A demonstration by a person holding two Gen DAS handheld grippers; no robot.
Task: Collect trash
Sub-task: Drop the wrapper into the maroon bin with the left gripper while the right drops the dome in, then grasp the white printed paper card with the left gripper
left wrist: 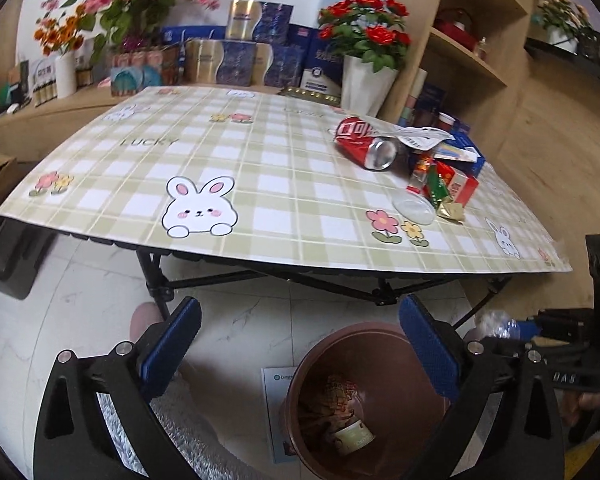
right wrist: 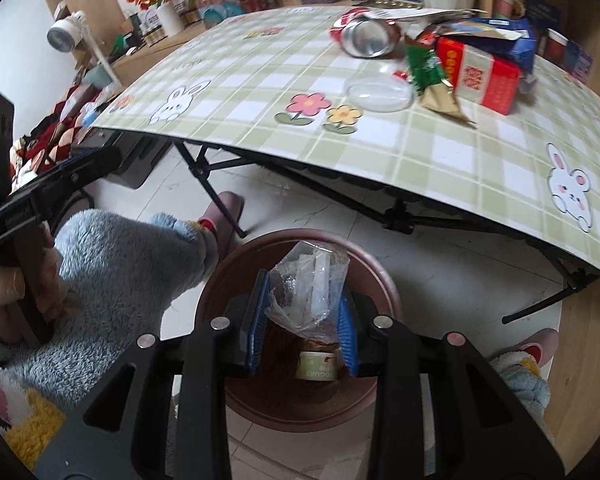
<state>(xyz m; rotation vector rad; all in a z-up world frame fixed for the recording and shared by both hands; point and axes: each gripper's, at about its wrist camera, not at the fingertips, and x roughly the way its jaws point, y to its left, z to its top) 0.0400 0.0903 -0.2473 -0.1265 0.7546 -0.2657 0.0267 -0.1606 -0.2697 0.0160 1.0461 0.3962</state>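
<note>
Right wrist view: the right gripper (right wrist: pixel 305 322) has its jaws nearly closed, pinching a crumpled clear plastic bag (right wrist: pixel 308 280) directly above the brown bin (right wrist: pixel 384 280), which stands on the floor just in front of the table (right wrist: pixel 440 140). A yogurt cup (right wrist: pixel 316 366) lies inside. Left wrist view: the left gripper (left wrist: pixel 300 344) hangs over the same bin, jaws spread wide and empty. On the table remain a red can (left wrist: pixel 364 142), a red box (left wrist: pixel 462 186), wrappers (left wrist: pixel 440 192) and a clear lid (left wrist: pixel 414 208).
</note>
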